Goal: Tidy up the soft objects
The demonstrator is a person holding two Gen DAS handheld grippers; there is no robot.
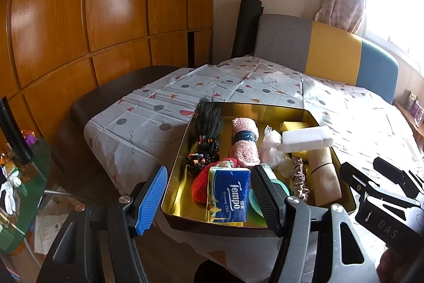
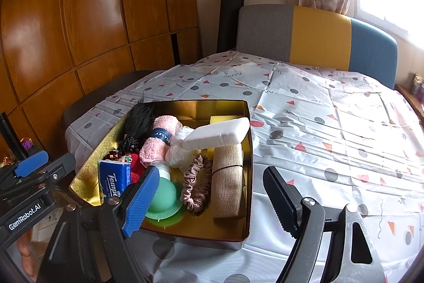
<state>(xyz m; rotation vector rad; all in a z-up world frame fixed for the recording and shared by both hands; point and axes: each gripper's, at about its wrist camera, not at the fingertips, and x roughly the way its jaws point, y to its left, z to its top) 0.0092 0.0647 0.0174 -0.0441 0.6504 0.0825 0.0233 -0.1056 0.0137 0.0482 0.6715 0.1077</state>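
A gold metal tin (image 1: 175, 192) (image 2: 245, 203) on the patterned tablecloth holds soft items: a blue Tempo tissue pack (image 1: 229, 194) (image 2: 114, 182), a pink rolled towel (image 1: 245, 142) (image 2: 156, 141), a black hair piece (image 1: 209, 121) (image 2: 139, 118), a white sponge (image 1: 307, 138) (image 2: 218, 134), a beige rolled bandage (image 1: 323, 177) (image 2: 228, 182), a brown scrunchie (image 1: 300, 177) (image 2: 196, 182) and a green round item (image 2: 164, 199). My left gripper (image 1: 209, 199) is open and empty above the tin's near edge. My right gripper (image 2: 209, 203) is open and empty near the tin's front right.
The table (image 2: 331, 137) carries a white cloth with dots and triangles. A grey, yellow and blue chair back (image 2: 318, 36) stands behind it. Wooden panelling (image 1: 92, 17) fills the left. A glass side table (image 1: 23, 190) with clutter is at lower left.
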